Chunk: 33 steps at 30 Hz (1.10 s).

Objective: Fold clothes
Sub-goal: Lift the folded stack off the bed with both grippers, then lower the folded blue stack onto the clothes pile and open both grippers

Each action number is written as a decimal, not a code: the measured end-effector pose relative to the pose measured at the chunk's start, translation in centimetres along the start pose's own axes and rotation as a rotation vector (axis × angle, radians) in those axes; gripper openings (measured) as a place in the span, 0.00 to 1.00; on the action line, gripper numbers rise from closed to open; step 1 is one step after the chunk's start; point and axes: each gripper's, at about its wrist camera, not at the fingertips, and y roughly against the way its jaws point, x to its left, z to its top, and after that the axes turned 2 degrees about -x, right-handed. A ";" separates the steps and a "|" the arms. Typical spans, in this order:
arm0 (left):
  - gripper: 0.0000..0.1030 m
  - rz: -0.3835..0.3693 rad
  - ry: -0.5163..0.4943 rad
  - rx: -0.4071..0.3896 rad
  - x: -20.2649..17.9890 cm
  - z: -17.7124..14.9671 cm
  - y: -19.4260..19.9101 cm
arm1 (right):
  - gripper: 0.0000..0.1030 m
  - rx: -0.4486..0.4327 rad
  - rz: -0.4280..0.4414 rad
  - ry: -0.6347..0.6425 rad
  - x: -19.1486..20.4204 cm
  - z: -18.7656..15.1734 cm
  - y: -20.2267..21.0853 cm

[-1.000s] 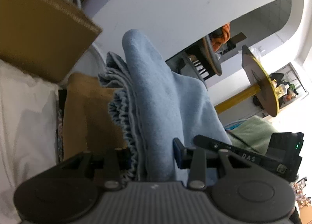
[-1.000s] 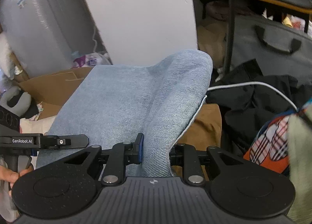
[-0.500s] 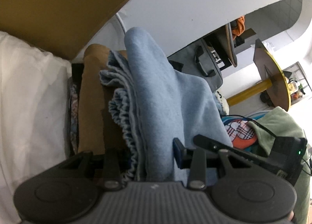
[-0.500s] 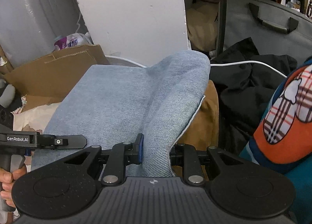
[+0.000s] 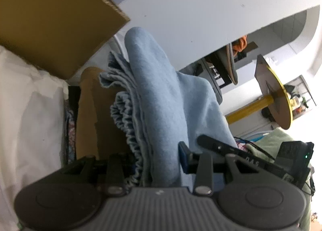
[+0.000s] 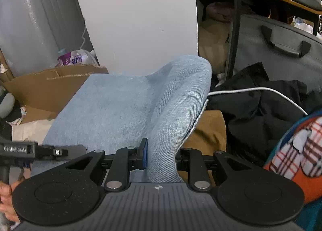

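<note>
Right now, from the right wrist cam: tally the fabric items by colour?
Light blue: 1, the denim garment held in the right gripper
Brown: 1, the cloth under it
Black: 1, the garment at right
Orange plaid: 1, the piece at far right
Total: 4

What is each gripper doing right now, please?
Left gripper: shut on the blue garment, gripping its bunched edge.
Right gripper: shut on a fold of the same garment.

even indoor light, soft shadows; fisheye bending at edges; left view slightly soft, overexposed right edge.
</note>
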 end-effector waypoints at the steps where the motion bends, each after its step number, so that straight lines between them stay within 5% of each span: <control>1: 0.40 0.006 0.018 0.008 0.6 -0.2 -0.3 | 0.22 0.003 0.003 0.001 -0.1 0.1 -0.3; 9: 0.46 0.039 0.017 0.050 1.8 -0.6 -1.2 | 0.27 0.054 -0.046 -0.041 -2.0 -2.6 -4.0; 17: 0.47 0.127 -0.139 0.089 -0.3 0.5 0.7 | 0.36 0.048 -0.055 -0.129 -3.6 -4.5 -4.1; 26: 0.48 0.180 -0.187 0.033 -2.3 3.3 3.1 | 0.44 0.034 -0.116 -0.072 -2.9 -5.1 -2.5; 33: 0.48 0.185 -0.321 0.021 -5.7 4.2 2.1 | 0.45 0.007 -0.140 -0.107 -3.3 -5.5 -0.8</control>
